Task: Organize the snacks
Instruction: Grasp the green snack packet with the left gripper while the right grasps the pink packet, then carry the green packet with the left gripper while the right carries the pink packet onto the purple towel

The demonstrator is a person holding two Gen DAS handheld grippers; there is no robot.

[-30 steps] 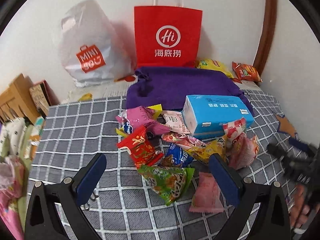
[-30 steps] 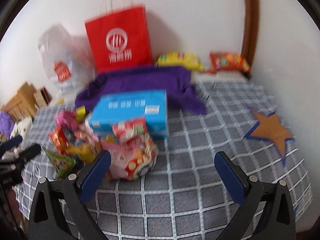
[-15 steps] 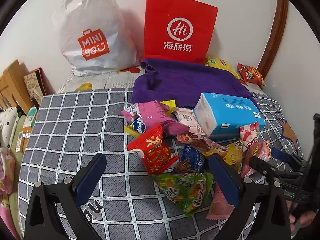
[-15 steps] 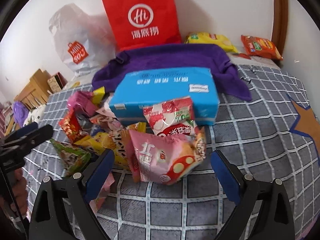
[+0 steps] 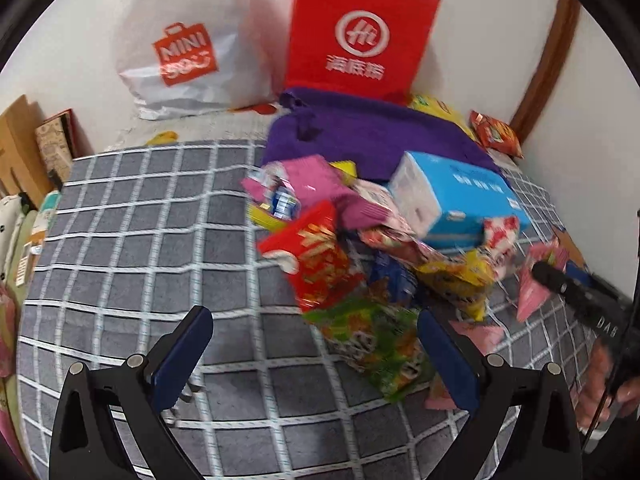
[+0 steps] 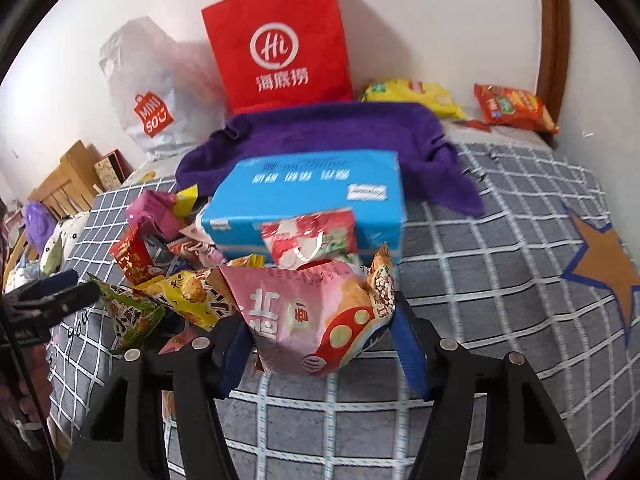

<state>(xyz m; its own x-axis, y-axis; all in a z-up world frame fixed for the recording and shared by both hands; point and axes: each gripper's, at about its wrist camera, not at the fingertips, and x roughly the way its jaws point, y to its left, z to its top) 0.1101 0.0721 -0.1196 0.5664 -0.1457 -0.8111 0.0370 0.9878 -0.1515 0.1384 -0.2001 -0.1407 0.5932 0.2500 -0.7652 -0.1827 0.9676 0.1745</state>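
A pile of snack packets lies on the grey checked cover [image 5: 132, 248]. In the right wrist view my right gripper [image 6: 326, 346] is shut on a pink snack bag [image 6: 308, 320] at the pile's near edge. Behind it lie a red-and-white packet [image 6: 310, 238] and a blue tissue pack [image 6: 316, 192]. In the left wrist view my left gripper [image 5: 316, 354] is open and empty, just in front of a green snack bag [image 5: 376, 336] and a red packet [image 5: 316, 256]. The pink bag [image 5: 538, 280] and my right gripper [image 5: 576, 296] show at the right.
A red paper bag [image 6: 280, 44] and a white plastic bag [image 6: 156, 92] stand against the wall behind a purple towel [image 6: 344, 132]. Yellow [image 6: 416, 96] and orange [image 6: 512, 108] chip bags lie at the back right. A wooden box [image 5: 16, 148] is at the left.
My right gripper has moved forward and closed on the pink snack bag. My left gripper has moved closer to the pile and stayed open.
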